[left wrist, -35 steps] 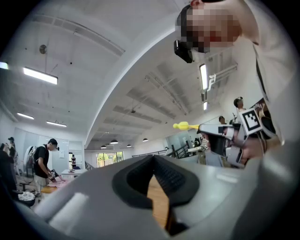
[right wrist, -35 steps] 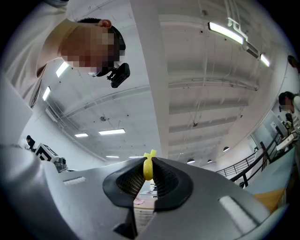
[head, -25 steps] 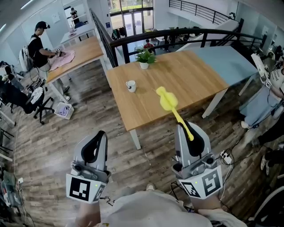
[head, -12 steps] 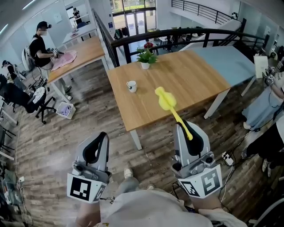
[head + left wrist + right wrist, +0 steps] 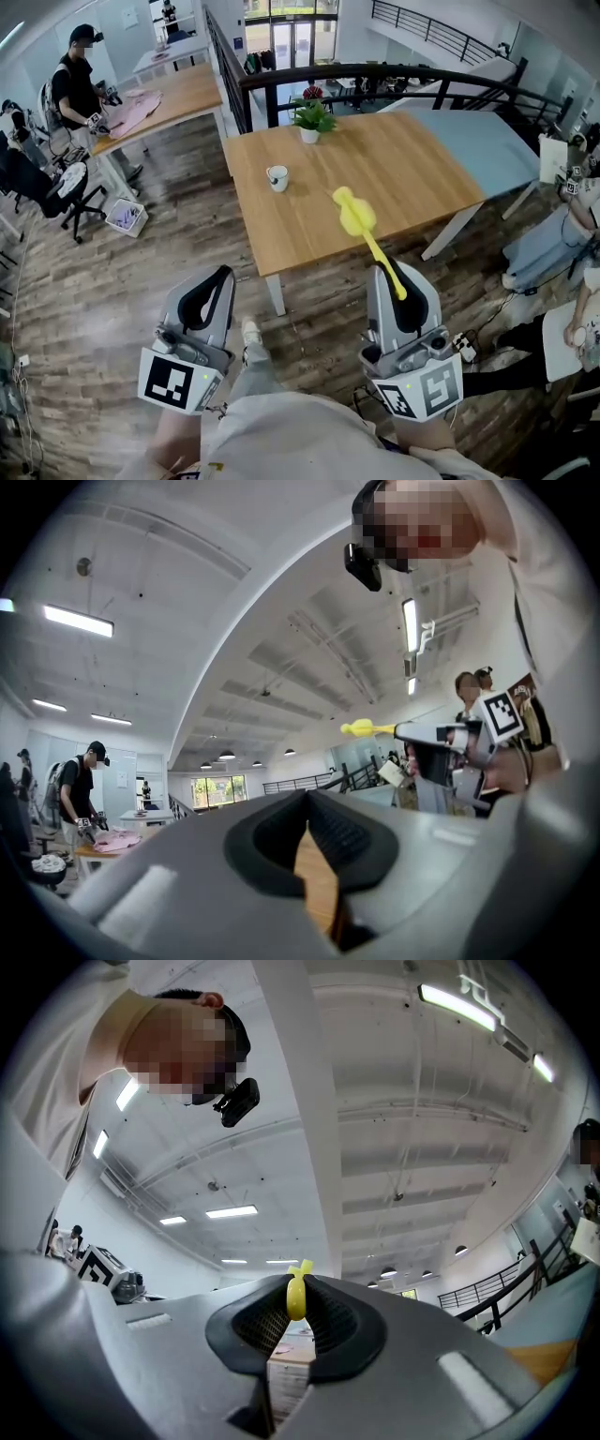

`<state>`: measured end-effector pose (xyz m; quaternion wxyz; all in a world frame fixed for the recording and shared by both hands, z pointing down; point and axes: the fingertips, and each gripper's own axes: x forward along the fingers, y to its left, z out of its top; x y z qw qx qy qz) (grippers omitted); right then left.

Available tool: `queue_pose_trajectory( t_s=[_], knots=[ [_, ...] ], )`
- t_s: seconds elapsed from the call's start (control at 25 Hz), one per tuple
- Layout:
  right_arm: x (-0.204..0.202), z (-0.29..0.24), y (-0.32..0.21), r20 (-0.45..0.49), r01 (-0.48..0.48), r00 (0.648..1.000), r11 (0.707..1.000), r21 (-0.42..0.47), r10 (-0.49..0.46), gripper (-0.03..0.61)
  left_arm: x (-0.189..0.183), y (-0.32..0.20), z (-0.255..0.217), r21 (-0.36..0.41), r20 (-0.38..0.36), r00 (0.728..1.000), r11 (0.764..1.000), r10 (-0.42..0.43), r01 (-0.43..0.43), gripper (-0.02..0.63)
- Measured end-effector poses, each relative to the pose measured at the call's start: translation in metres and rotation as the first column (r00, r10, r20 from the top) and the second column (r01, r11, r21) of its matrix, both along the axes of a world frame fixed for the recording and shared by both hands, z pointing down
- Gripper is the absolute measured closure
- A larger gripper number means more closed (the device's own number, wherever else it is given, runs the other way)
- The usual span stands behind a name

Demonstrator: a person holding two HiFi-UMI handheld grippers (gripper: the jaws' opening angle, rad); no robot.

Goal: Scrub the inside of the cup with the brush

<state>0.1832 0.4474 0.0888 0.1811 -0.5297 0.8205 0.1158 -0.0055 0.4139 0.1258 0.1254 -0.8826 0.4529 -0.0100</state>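
Your right gripper (image 5: 400, 278) is clenched on the yellow brush (image 5: 356, 216), gripping the near end of its thin handle, head pointing far. Your left gripper (image 5: 212, 286) is closed on nothing. The white cup (image 5: 277, 178) stands on the wooden table (image 5: 394, 159), far left, well apart from the 2 grippers. It looks ceramic: stiff, slippery, breakable. Pinch the rim or handle. The brush is probably light and bendy.

Open-plan office or lab hall. Evidence: long wooden surface (image 5: 375, 178) with potted plant (image 5: 310, 120); a second surface (image 5: 178, 94) with a person (image 5: 80, 80) working at it; wheeled chair (image 5: 33, 183); black railing (image 5: 246, 103); plank floor (image 5: 94, 281); ceiling strip lights (image 5: 78, 621).
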Motion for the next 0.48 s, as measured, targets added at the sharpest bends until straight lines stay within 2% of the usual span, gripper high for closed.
queue_pose_trajectory(
  t_s=[0.32,0.48],
  knots=[
    [-0.020,0.006,-0.065,-0.076,-0.055,0.996,0.998,-0.028,0.053,0.543,-0.015,-0.071,0.014,-0.013,-0.009,0.999,0.999,0.048,-0.048,0.612],
    [-0.032,0.007,-0.111,-0.081,-0.071,0.995,0.996,-0.050,0.066,0.543,-0.022,-0.113,0.024,-0.071,0.032,0.996,0.995,0.078,-0.076,0.612]
  ],
)
